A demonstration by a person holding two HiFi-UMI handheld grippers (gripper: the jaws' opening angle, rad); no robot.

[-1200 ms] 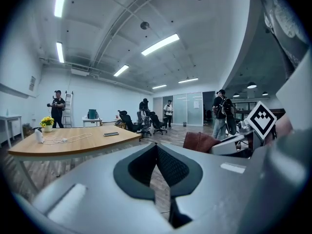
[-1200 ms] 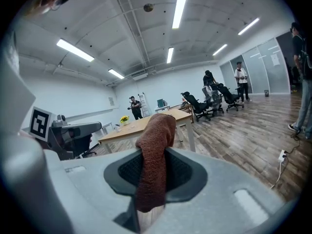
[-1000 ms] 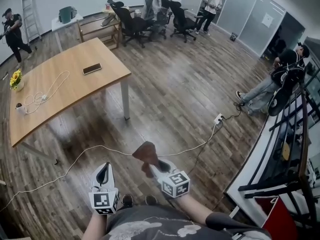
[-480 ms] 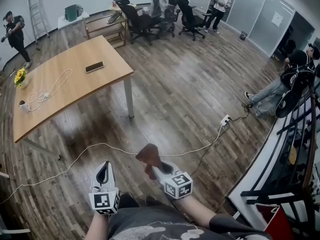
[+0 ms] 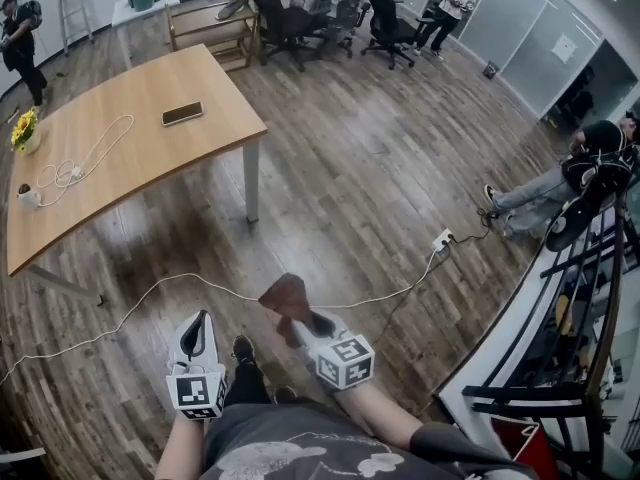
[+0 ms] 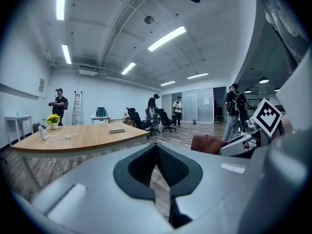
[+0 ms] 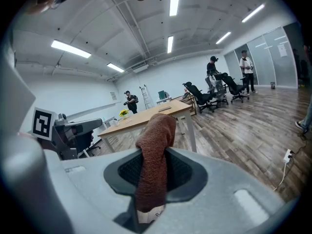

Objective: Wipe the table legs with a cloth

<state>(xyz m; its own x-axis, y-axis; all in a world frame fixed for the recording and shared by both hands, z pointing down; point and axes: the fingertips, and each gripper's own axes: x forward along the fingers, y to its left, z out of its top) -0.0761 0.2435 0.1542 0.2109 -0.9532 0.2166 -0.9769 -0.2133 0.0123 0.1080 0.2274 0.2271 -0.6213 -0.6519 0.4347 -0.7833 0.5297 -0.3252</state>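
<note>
The wooden table (image 5: 120,158) stands at the upper left on white legs; its nearest leg (image 5: 250,183) is well ahead of both grippers. My right gripper (image 5: 305,320) is shut on a brown cloth (image 5: 286,296), which sticks up out of its jaws. In the right gripper view the cloth (image 7: 155,145) hangs between the jaws of the right gripper (image 7: 153,172), with the table (image 7: 146,118) and its leg (image 7: 191,130) beyond. My left gripper (image 5: 200,323) is low at the left, shut and holding nothing. The left gripper view shows the left gripper (image 6: 156,150) with only a thin slit between its jaws.
On the table lie a phone (image 5: 182,114), a white cable (image 5: 90,173), a cup (image 5: 25,196) and yellow flowers (image 5: 22,130). A cord and power strip (image 5: 440,238) cross the floor ahead. Office chairs (image 5: 290,18) and standing people are at the back, and a seated person (image 5: 560,183) at the right.
The head view has shifted slightly, and a shoe now shows on the floor between the grippers. Both grippers keep the same pose, the right still holding the cloth.
</note>
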